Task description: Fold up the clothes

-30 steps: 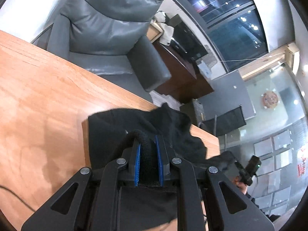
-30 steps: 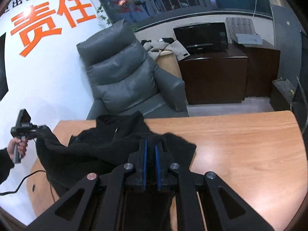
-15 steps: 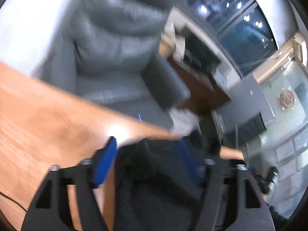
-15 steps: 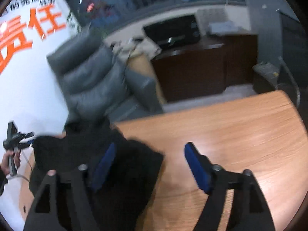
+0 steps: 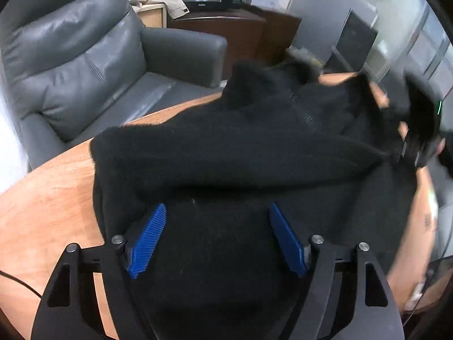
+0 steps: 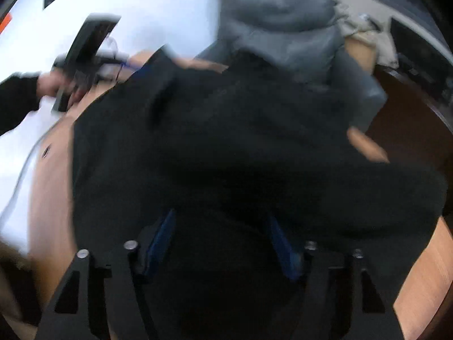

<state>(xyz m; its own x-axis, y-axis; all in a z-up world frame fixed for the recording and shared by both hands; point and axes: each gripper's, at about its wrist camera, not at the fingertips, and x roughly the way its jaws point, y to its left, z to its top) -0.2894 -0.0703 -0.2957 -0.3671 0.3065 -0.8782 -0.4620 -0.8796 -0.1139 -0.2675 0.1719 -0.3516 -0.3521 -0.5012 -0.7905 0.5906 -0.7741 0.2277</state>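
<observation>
Left wrist view: a black garment (image 5: 240,153), likely soft, limp and best taken by an edge, is seen heaped on the wooden table (image 5: 42,204) beneath the left gripper (image 5: 216,236), jaws spread, having just opened.

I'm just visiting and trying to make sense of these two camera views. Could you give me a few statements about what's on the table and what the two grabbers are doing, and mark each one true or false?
1. The garment on the table is black. True: a black garment lies spread over the wooden table.
2. The left gripper is clamped shut on the cloth. False: its blue pads stand wide apart, having just opened; the cloth lies between them unpinched.
3. A grey armchair stands behind the table. True.
4. The right gripper is clearly in focus. False: that view is blurred, though its jaws show open over the garment.
5. The table is bare metal. False: it is orange-brown wood.
</observation>
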